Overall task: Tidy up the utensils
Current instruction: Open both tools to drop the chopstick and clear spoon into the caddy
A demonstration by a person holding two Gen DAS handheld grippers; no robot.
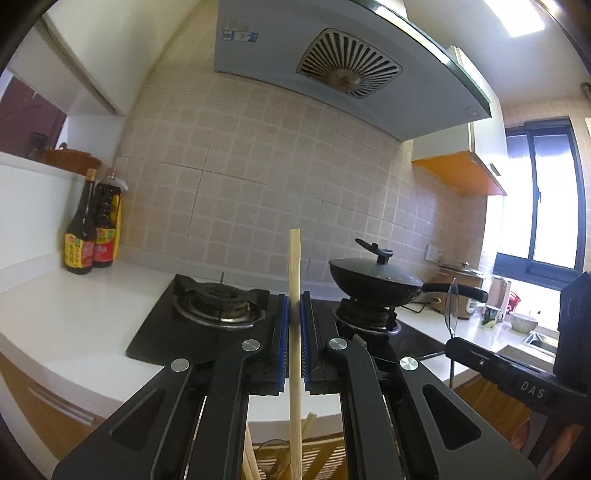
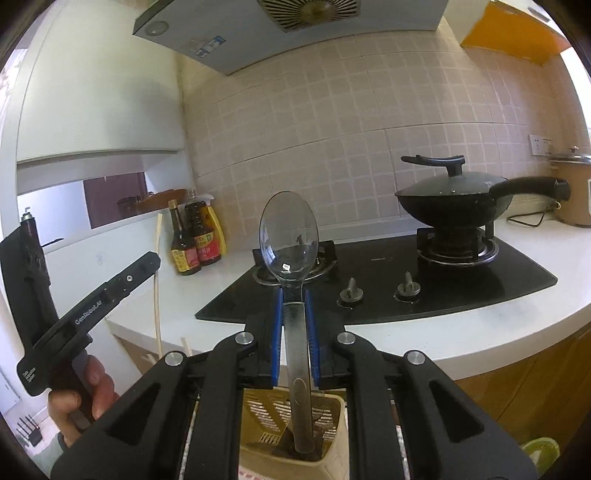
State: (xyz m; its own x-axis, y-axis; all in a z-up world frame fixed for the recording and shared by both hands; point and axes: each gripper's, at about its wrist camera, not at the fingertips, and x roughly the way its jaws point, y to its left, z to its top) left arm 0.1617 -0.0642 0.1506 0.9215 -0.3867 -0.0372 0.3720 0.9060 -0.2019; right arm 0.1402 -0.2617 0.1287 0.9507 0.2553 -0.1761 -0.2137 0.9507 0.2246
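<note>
- My left hand-held gripper (image 1: 294, 317) pinches a pale wooden chopstick (image 1: 294, 332), upright.
- My right hand-held gripper (image 2: 293, 317) clamps a clear plastic spoon (image 2: 290, 240) above the beige slotted utensil holder (image 2: 332, 435).

Right gripper (image 2: 293, 306): blue pads closed on the handle of a clear spoon (image 2: 290, 236), bowl up, handle end down. Below the jaws stands a beige slotted holder (image 2: 332, 439); whether the handle's tip touches it cannot be told.

Left gripper (image 2: 147, 263) at frame left, held by a hand (image 2: 83, 391); its jaws are hidden, though a chopstick (image 2: 157, 288) stands upright at its tip.

Behind: black hob (image 2: 388, 273) set in a white counter (image 2: 480, 332), with two knobs (image 2: 351, 293). Lidded wok (image 2: 454, 201) on the right burner. Two sauce bottles (image 2: 194, 240) stand by the tiled wall (image 2: 332, 147). Hood (image 2: 295, 29) overhead.
</note>
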